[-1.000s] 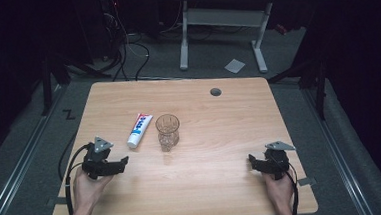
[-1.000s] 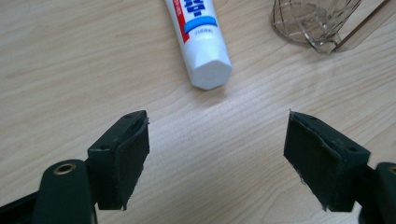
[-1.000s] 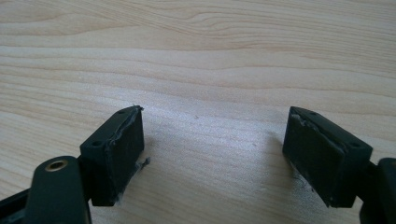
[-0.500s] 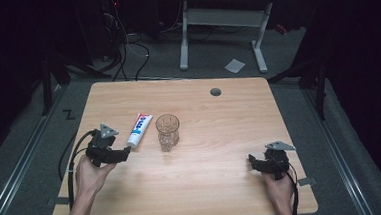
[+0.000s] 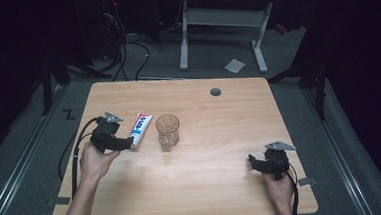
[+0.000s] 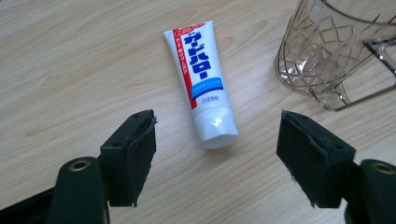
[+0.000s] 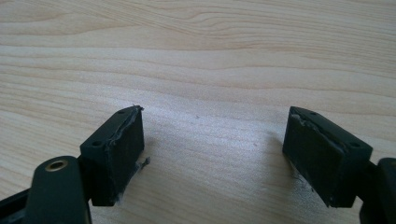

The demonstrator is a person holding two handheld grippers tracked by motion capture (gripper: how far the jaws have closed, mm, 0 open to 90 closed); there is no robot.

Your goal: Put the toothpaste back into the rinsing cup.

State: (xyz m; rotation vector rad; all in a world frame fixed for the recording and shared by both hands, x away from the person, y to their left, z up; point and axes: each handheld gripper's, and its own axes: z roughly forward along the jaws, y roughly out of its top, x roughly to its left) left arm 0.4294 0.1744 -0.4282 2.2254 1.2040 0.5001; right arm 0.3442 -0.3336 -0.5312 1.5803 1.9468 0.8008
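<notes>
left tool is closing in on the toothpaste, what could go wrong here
The glass stands upright close beside the toothpaste tube; the left tool, jaws open, could clip it and tip it over. The tube lies flat on the table, so closing jaws may squeeze it or slide off.

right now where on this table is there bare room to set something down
Free: the middle stretch of the table between the glass and the right gripper, and the far edge around the round grommet. Crowded: front left, where the open left gripper sits at the toothpaste tube beside the glass.
</notes>
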